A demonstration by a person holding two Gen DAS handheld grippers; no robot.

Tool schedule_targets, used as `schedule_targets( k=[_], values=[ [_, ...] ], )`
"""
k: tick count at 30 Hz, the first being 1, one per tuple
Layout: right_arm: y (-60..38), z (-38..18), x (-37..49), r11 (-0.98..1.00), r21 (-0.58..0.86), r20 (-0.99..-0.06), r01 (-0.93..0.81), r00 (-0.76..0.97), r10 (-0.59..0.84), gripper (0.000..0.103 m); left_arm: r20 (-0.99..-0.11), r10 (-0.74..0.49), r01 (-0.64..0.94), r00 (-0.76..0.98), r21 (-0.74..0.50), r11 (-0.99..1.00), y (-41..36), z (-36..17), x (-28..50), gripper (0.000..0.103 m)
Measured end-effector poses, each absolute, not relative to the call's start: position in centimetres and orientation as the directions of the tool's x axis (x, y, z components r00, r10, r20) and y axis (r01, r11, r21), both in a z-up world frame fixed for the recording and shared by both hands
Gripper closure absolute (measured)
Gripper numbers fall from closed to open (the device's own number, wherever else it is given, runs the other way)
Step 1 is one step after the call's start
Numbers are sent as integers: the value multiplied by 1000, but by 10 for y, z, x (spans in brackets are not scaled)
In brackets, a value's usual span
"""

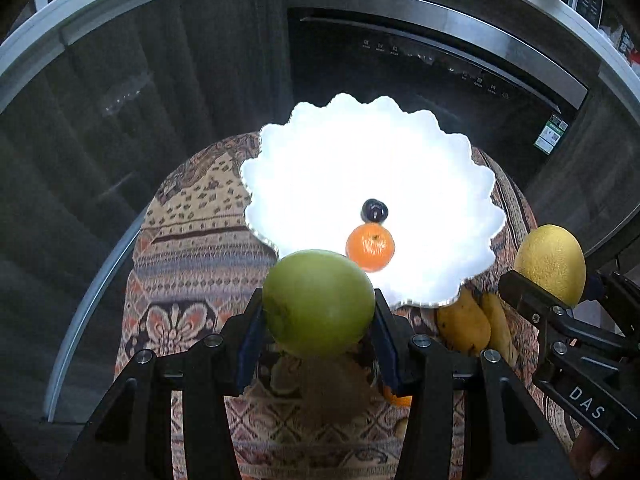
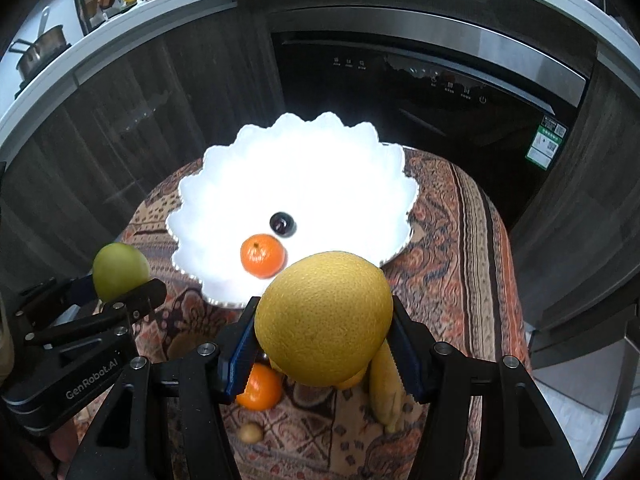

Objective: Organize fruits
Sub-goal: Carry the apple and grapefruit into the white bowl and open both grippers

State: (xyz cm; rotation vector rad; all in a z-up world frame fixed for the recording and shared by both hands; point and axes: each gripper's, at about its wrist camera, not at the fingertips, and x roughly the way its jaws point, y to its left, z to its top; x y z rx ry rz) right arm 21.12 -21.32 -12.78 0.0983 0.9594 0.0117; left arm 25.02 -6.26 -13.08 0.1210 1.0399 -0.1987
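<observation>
Fruit in both grippers at once — my left gripper (image 1: 319, 312) is clamped on a green apple-like fruit (image 1: 318, 302), its blue pads pressed to either side, and my right gripper (image 2: 324, 332) grips a yellow, pebbly-skinned citrus (image 2: 324, 318) the same way. I hold both clear above the patterned cloth (image 2: 452, 248), just short of the near rim of the white scalloped dish (image 2: 304, 168), which I judge is where they belong. Gripping each across its widest part keeps a round, smooth fruit from squirting out as I carry it. The dish holds only two things: a small orange (image 2: 263, 255) near its front edge and a dark plum-like fruit (image 2: 282, 223) touching or nearly touching it just behind; the rest is blown out white, so I can't read its depth. Left on the cloth beneath my right gripper are another orange (image 2: 260, 388), some bananas (image 2: 386, 392) and a small brownish fruit (image 2: 251, 433), all waiting their turn. Setting down gently matters — either fruit could roll into the two already there.
</observation>
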Motion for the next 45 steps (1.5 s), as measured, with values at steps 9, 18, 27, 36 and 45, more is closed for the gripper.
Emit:
schedule_targets(
  k=[9,18,27,36,45],
  values=[
    [-222,-132,240,996,79,-818,47,574,38,43,-863,-104,226,495,12,974,-70,-134,283,55],
    [-224,-145,265,996,74,-833,49,552,35,43,-872,-101,219,479,7,976,-73,-149,312,55],
    [-224,-156,277,996,79,-847,48,529,42,43,-889,-98,215,448,1,977,-74,-163,322,54],
    [-222,-148,275,997,51,-832,54,555,13,28,-855,-44,174,516,54,983,-68,-146,317,27],
    [-223,-122,264,996,2,-791,89,610,-53,18,-833,-6,139,553,85,987,-62,-127,299,7]
  ],
)
